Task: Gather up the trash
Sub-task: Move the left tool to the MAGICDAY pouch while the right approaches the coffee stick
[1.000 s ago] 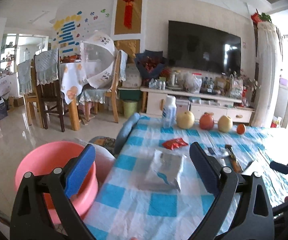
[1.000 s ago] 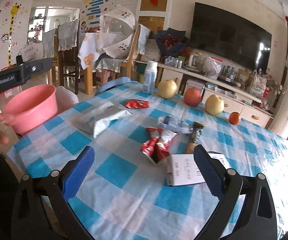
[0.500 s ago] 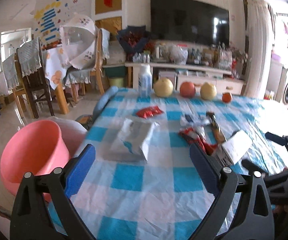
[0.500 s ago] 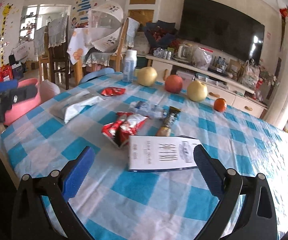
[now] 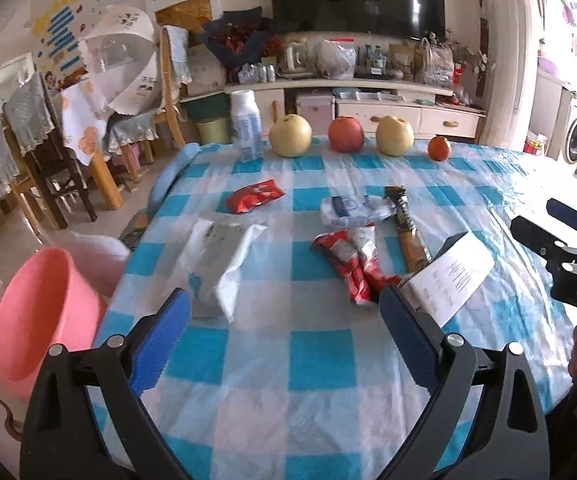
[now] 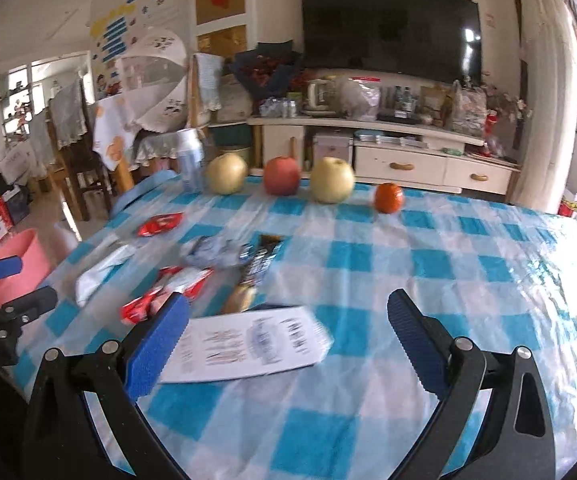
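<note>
Wrappers litter a blue-and-white checked table [image 5: 320, 352]. A white plastic bag [image 5: 218, 264] lies at the left, a small red packet [image 5: 253, 196] behind it, a crumpled white-blue wrapper [image 5: 352, 210] in the middle, red-white wrappers [image 5: 354, 262] in front of that, a brown snack bar wrapper [image 5: 408, 232] and a white printed box [image 5: 452, 276] to the right. My left gripper [image 5: 284, 336] is open above the near table, empty. My right gripper [image 6: 288, 336] is open, hovering just short of the white printed box [image 6: 248, 346]. A pink bin [image 5: 44, 316] stands off the table's left edge.
Along the table's far edge stand a white bottle [image 5: 245, 128], two yellow pears [image 5: 290, 136], a red apple [image 5: 345, 135] and a small orange [image 5: 439, 148]. Chairs [image 5: 40, 152] and a second table are at the left; a TV cabinet [image 5: 368, 104] lies behind.
Both grippers have swung rightward and tilted down toward the table, so the wrappers and box now lie nearer between the fingers. Both stay open.
</note>
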Tool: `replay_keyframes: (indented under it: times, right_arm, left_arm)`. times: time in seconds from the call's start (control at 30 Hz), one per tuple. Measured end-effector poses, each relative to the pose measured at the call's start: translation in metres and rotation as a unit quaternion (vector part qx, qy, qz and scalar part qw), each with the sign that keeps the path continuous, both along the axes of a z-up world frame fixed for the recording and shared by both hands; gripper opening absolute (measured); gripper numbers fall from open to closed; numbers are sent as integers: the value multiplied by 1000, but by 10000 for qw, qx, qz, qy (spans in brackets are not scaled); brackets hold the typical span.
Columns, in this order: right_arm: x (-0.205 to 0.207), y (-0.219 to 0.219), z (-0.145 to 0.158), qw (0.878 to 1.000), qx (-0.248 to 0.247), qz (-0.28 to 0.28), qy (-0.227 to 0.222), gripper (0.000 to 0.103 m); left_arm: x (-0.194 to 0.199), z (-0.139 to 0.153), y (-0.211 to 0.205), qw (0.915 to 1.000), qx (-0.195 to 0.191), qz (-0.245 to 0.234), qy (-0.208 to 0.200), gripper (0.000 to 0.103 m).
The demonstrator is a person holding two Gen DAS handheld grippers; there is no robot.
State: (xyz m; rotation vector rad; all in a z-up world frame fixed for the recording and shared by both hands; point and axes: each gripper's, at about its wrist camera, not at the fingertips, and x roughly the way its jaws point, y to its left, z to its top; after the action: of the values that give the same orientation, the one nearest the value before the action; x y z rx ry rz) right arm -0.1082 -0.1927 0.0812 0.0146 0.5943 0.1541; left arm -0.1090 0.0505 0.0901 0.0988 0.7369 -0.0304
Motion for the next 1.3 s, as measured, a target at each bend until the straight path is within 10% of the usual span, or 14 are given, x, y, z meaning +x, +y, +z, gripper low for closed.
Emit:
replay_keyframes:
  times: [0.63,1.3]
  right_arm:
    - [97,-49,-37,9884,1037,-200,1091,98]
    - [116,-46,-47,9879,928,-34,1242,98]
  left_arm:
    - [158,-48,-66,9880,-411,-801,1252,96]
    - [214,-74,-92,9832,-74,-652,1700,96]
